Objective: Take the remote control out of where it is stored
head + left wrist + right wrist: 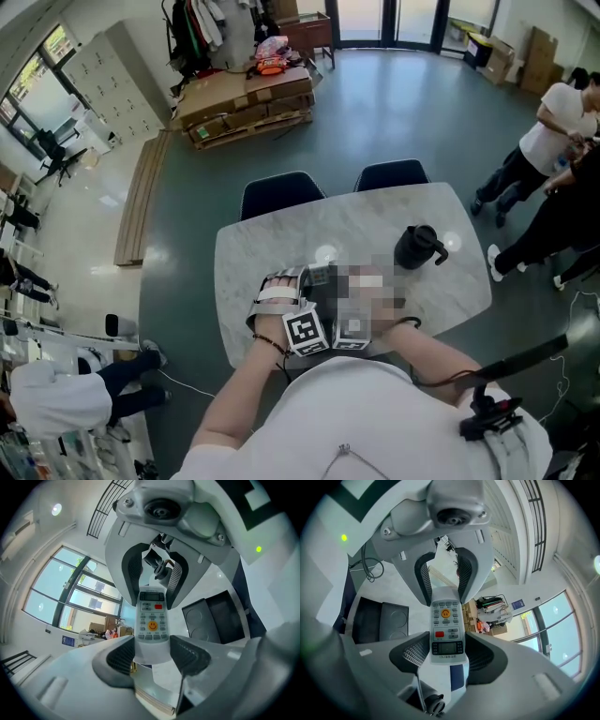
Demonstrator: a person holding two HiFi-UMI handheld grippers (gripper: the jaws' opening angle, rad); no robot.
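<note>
Above the white bench (281,246), the remote control (152,620) was held between both claws. The left claw (152,657) was closed on its plain lower end, and the right claw (447,654) on its display end. A black tray (213,616) lay on the bench beyond.

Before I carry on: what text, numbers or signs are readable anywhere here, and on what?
No words or numbers can be read.
On the white remote control: button labels and display print too small to read; its orange button bears a smiley face.
On the blue wall sign: blurred.
On the black-and-white marker cubes: patterns only.
</note>
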